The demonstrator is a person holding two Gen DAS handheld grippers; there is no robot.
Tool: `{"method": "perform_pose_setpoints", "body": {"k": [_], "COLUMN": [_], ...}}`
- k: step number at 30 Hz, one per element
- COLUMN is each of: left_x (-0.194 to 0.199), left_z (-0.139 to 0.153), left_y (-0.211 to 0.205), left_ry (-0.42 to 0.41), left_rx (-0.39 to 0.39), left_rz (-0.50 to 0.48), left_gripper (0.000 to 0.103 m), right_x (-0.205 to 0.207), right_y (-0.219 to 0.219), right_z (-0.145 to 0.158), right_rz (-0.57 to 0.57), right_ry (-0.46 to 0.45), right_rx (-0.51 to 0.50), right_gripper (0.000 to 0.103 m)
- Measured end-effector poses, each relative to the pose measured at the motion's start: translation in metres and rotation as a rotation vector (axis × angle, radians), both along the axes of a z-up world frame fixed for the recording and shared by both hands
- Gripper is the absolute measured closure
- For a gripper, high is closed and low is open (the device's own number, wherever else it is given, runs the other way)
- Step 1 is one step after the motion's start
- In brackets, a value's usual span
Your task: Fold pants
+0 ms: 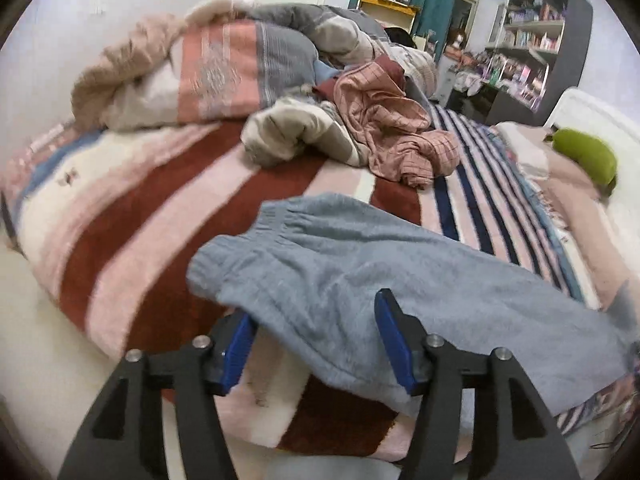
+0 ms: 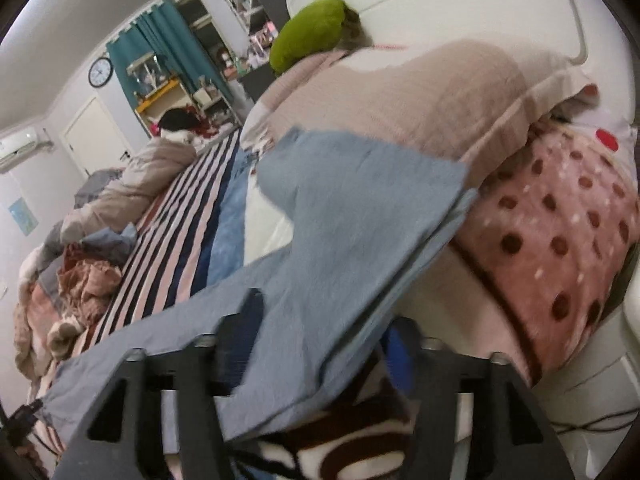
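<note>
Grey-blue pants (image 1: 360,264) lie on the striped blanket (image 1: 132,208) of a bed, cuffed leg ends toward the left in the left wrist view. My left gripper (image 1: 316,344) is open, its blue-padded fingers (image 1: 394,344) straddling the lower leg, one pad above the cloth and one under its edge. In the right wrist view the pants (image 2: 340,216) spread out at the waist end over the bed. My right gripper (image 2: 324,344) is open, with its fingers (image 2: 244,332) either side of the waist edge.
A heap of quilts (image 1: 224,64) and a crumpled pink checked garment (image 1: 396,128) sit at the far side of the bed. A green pillow (image 2: 308,32), a beige pillow (image 2: 420,96) and a pink dotted blanket (image 2: 560,232) lie by the white headboard (image 2: 480,8). Shelves (image 1: 532,40) stand beyond.
</note>
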State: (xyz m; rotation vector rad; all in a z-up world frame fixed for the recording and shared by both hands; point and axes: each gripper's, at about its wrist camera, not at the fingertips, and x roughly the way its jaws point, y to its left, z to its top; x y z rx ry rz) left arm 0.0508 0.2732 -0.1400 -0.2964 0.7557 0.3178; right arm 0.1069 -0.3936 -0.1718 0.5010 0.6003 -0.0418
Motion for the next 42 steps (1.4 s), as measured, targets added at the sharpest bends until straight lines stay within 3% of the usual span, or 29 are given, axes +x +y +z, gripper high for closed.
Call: {"method": "perform_pose_setpoints", "body": {"k": [3, 7, 16, 21, 26, 29, 31, 32, 38, 42], "left_x": [-0.005, -0.012, 0.027, 0.051, 0.061, 0.059, 0.058, 0.059, 0.051, 0.043], "left_z": [0.013, 0.031, 0.052, 0.055, 0.058, 0.059, 0.059, 0.059, 0.062, 0.062], "left_y": [-0.007, -0.029, -0.116, -0.159, -0.183, -0.189, -0.193, -0.193, -0.188, -0.182], "left_ry": [0.01, -0.055, -0.205, -0.226, -0.224, -0.23, -0.229, -0.228, -0.254, -0.28], "left_rx": [0.062, 0.061, -0.082, -0.106, -0.113, -0.105, -0.093, -0.086, -0.1, -0.122], "left_rz": [0.114, 0.151, -0.034, -0.136, -0.182, -0.193, -0.204, -0.206, -0.205, -0.215], "left_gripper": [0.032, 0.032, 0.029, 0.029, 0.029, 0.029, 0.029, 0.029, 0.029, 0.029], "right_x": [0.002, 0.006, 0.015, 0.014, 0.015, 0.02, 0.024, 0.025, 0.009, 0.004], "right_y": [-0.014, -0.041, -0.069, -0.08, -0.103, -0.108, -0.109, -0.108, -0.104, -0.088], "right_z": [-0.001, -0.016, -0.047, -0.052, -0.056, -0.06, -0.063, -0.063, -0.044, -0.007], "right_rz": [-0.015, -0.009, 0.058, 0.131, 0.22, 0.192, 0.182, 0.176, 0.172, 0.221], "right_ry": [0.002, 0.004, -0.075, -0.177, -0.289, -0.264, -0.231, -0.23, -0.305, -0.349], "right_rx": [-0.007, 0.084, 0.191, 0.218, 0.367, 0.37, 0.358, 0.351, 0.335, 0.3], "right_gripper": [0.042, 0.041, 0.034, 0.03, 0.031, 0.06, 0.09, 0.095, 0.099, 0.099]}}
